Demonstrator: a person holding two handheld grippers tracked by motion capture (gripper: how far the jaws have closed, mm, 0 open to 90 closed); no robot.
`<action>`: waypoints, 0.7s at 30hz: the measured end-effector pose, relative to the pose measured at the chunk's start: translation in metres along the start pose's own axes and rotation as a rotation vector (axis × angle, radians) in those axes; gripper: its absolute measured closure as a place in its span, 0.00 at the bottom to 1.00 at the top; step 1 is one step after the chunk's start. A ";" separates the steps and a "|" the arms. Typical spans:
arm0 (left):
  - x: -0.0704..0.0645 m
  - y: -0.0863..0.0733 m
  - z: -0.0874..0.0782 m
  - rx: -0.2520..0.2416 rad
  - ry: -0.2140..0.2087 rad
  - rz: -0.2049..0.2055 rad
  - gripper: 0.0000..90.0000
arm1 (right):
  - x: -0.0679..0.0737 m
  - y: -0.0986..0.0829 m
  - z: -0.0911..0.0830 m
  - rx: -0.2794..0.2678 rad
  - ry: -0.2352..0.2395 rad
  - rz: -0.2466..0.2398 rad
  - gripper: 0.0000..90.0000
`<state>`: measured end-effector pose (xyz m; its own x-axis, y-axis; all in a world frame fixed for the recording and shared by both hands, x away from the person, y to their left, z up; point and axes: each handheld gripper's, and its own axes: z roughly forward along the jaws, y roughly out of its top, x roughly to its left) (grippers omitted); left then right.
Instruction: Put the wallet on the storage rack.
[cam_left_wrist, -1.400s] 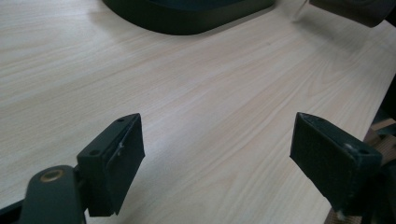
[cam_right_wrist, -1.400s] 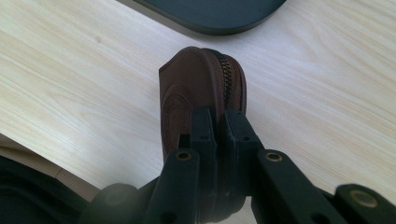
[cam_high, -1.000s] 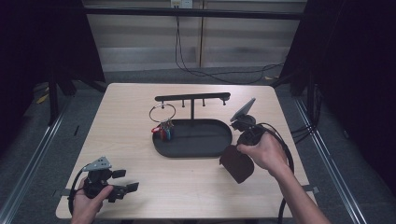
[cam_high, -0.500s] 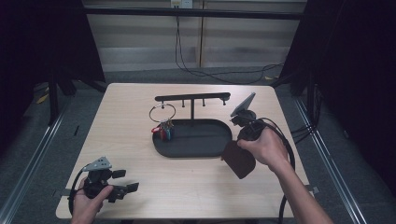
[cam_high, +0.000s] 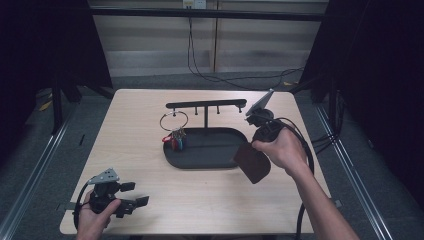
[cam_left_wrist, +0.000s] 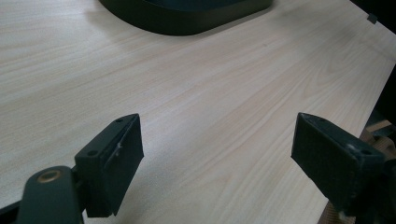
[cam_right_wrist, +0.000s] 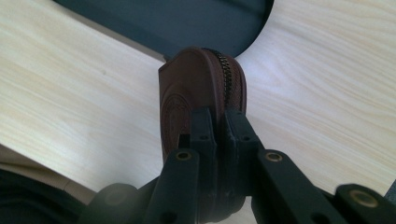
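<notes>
The right gripper (cam_high: 248, 150) has its fingers (cam_right_wrist: 205, 135) closed tight on a brown zipped pouch (cam_right_wrist: 201, 88), which hangs above the surface (cam_high: 200, 200), just beside the right end of the black tray (cam_high: 210, 161). So the pick is done; placing it is probably what remains. The left gripper (cam_high: 134, 194) rests near the front left corner, fingers (cam_left_wrist: 114, 158) wide apart and holding nothing.

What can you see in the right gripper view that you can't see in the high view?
The right gripper view shows the zipper on the brown pouch and the right gripper shut on its edge. The high view shows the keys hanging from the black stand and the open left gripper. Both show the pouch, the black tray and the wooden table.
</notes>
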<state>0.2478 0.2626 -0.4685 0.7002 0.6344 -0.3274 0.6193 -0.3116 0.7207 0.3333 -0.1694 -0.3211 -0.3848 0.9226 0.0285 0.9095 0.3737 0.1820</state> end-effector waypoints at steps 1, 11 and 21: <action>0.000 0.000 0.000 0.001 -0.001 0.000 0.18 | 0.000 0.002 0.000 0.001 -0.001 0.002 0.92; 0.001 0.000 0.001 0.013 0.005 0.002 0.18 | 0.004 0.019 -0.006 -0.018 0.019 0.001 0.92; 0.001 0.000 0.000 0.010 0.005 0.005 0.18 | 0.005 0.035 -0.001 -0.039 0.035 0.031 0.92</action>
<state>0.2487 0.2629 -0.4689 0.7019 0.6360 -0.3208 0.6193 -0.3223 0.7159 0.3631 -0.1518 -0.3133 -0.3621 0.9295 0.0694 0.9146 0.3400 0.2188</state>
